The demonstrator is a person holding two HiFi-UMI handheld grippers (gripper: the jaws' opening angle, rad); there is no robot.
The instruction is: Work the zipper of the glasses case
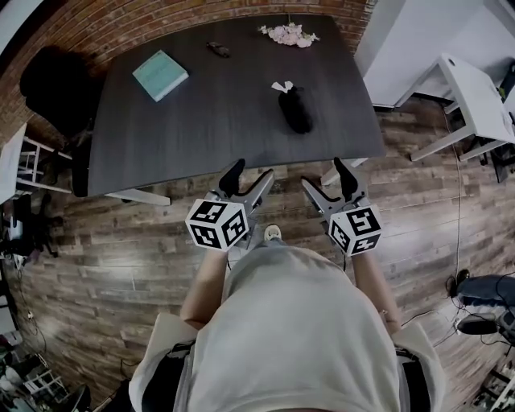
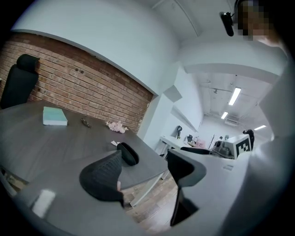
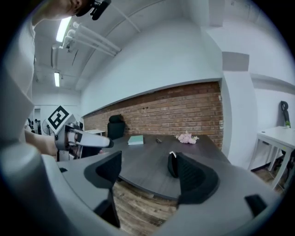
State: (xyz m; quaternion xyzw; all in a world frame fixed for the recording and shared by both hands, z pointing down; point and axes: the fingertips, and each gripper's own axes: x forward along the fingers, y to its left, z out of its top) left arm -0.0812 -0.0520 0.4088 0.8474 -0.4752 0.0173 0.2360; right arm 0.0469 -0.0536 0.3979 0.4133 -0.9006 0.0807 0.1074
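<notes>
The left tool (image 1: 248, 179) and right tool (image 1: 326, 179) are wide open and empty at frame centre, short of the desk (image 1: 201, 129) edge. The case (image 1: 295, 109) lies untouched above them, right of centre, so this looks like an approach.

Head view: high above, facing steeply down. The table (image 1: 225, 121) starts just past the fingertips of the left gripper (image 1: 251, 179) and the right gripper (image 1: 326, 179). Left gripper view: low, behind its own fingers (image 2: 103, 177), facing forward across the table from its near edge. Right gripper view: same setup behind its fingers (image 3: 198, 179), and it catches the left gripper off to its left. All three views share the table, glasses case (image 1: 296, 109), teal book (image 1: 160, 74) and brick wall (image 1: 121, 24), all beyond the fingertips.
</notes>
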